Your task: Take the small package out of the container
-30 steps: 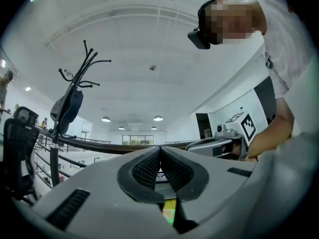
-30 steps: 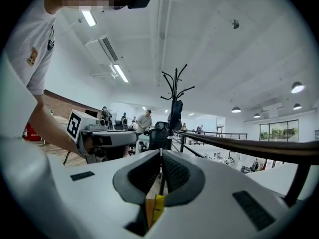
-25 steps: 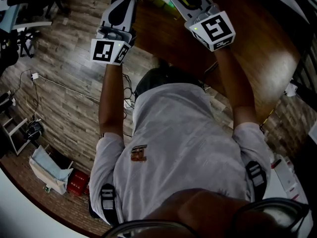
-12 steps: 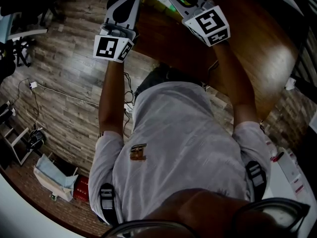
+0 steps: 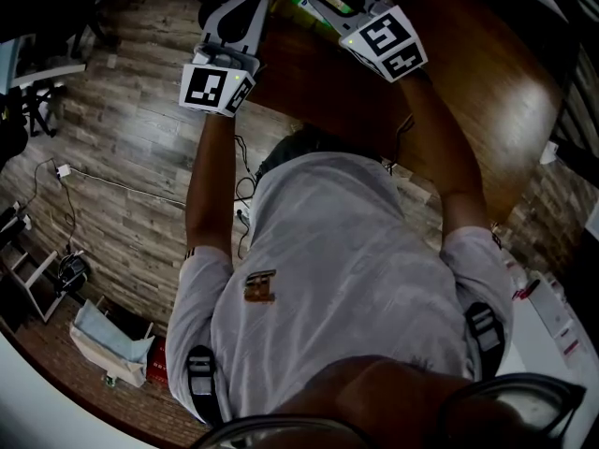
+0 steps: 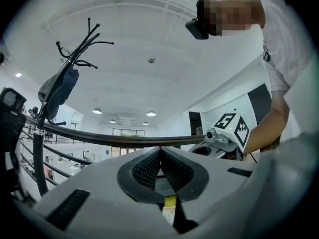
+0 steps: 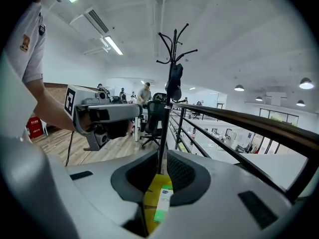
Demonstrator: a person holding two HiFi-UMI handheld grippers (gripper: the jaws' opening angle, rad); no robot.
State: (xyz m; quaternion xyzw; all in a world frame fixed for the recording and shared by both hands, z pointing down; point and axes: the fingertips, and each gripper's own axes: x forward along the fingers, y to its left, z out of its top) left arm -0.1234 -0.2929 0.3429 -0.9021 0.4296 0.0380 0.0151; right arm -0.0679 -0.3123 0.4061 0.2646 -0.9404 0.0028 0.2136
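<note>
**Holding the small package aloft, clear of any container**

A person stands at a wooden table (image 5: pixel 487 73) with a two-jaw claw in each hand, both tilted up toward the ceiling. The right gripper (image 7: pixel 162 156), at one o'clock from the person's chest, is pinched almost closed on the small package (image 7: pixel 158 199). The package is flat and yellow with a green-and-white label. Its long axis runs along the jaws, from their root toward the tips at twelve o'clock. The left gripper (image 6: pixel 160 148), at eleven o'clock and near its partner, has its jaws drawn together too. A small yellow piece (image 6: pixel 169 202) shows low between them; whether it is gripped cannot be told. No view shows a container, so the package appears to be out already, and the right hand looks best placed to set it down.
</note>
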